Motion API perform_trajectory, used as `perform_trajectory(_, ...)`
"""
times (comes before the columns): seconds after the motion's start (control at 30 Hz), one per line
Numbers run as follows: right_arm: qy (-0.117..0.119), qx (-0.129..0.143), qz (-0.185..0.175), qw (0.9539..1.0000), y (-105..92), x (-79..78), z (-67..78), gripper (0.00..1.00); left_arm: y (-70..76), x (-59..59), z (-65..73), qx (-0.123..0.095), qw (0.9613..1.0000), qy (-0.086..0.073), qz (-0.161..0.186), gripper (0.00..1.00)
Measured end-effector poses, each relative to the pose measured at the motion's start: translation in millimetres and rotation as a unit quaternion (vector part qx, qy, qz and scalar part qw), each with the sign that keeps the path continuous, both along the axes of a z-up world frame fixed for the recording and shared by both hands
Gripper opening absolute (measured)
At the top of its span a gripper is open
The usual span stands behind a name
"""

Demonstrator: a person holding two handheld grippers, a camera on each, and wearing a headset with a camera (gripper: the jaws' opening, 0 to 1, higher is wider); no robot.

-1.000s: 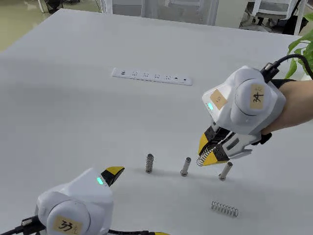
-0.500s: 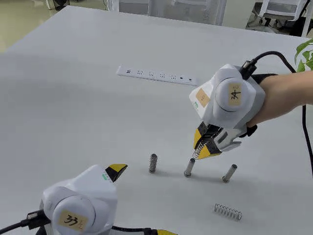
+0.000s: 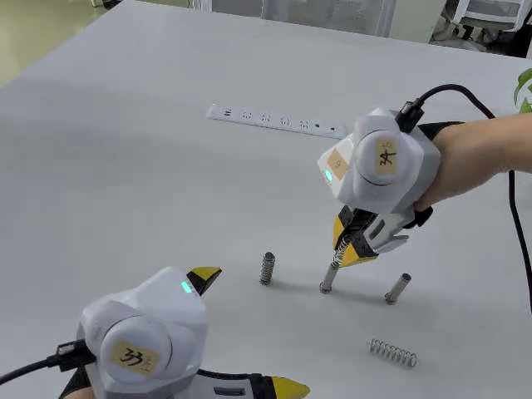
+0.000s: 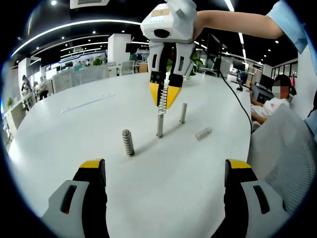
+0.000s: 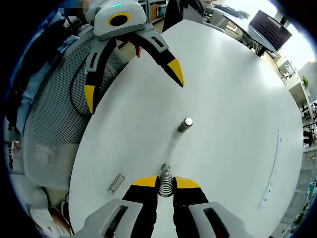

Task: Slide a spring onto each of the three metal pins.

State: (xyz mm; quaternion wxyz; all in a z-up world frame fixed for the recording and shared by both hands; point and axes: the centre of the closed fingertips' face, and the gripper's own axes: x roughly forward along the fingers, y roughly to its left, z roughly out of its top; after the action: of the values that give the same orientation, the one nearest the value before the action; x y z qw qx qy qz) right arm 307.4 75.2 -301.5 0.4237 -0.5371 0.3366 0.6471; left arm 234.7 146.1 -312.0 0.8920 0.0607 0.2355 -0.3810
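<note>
Spring (image 3: 338,259) is clamped between the jaws of the right gripper (image 3: 356,252), its lower end at the top of the middle pin (image 3: 328,281); a second spring (image 3: 267,269) sits around the left pin (image 3: 268,254); the right pin (image 3: 398,288) is bare and leans a little; a third spring (image 3: 393,352) lies flat on the white table (image 3: 125,166) — near this bare pin; the left gripper (image 3: 248,331) hovers low — jaws wide apart.

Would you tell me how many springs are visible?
3: fitted spring on left pin; held spring in right gripper over middle pin; loose spring on table.
</note>
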Motion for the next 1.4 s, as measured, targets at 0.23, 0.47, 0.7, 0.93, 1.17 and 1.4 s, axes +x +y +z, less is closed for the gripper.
perform_trajectory(0.23, 0.004, 0.003, -0.002, 1.0000, 2.3, -0.3, 0.6, 0.08, 0.0, -0.5, 0.2, 0.001, 1.0000, 0.000, 0.003, 0.99)
perform_trajectory(0.47, 0.002, -0.003, 0.002, 1.0000, 1.8, -0.6, -1.6, 0.08, -0.4, -1.2, -1.2, 0.001, 1.0000, 0.003, 0.002, 0.99)
perform_trajectory(0.7, 0.004, -0.011, 0.003, 0.9999, 0.2, -0.2, -7.4, 0.08, 0.8, -0.8, -2.4, 0.000, 1.0000, 0.006, 0.004, 0.99)
perform_trajectory(0.93, 0.002, -0.022, 0.009, 0.9997, 1.8, 1.5, -18.2, 0.08, 2.5, -0.4, -3.5, 0.000, 0.9999, 0.009, 0.006, 0.98)
perform_trajectory(1.17, 0.006, -0.033, 0.007, 0.9994, -0.2, 1.3, -29.7, 0.08, 3.0, -1.4, -5.2, 0.000, 0.9999, 0.011, 0.006, 0.98)
perform_trajectory(1.4, 0.006, -0.040, 0.009, 0.9991, 0.3, -0.1, -39.4, 0.08, 3.7, -1.5, -4.7, -0.002, 0.9999, 0.012, 0.009, 0.97)
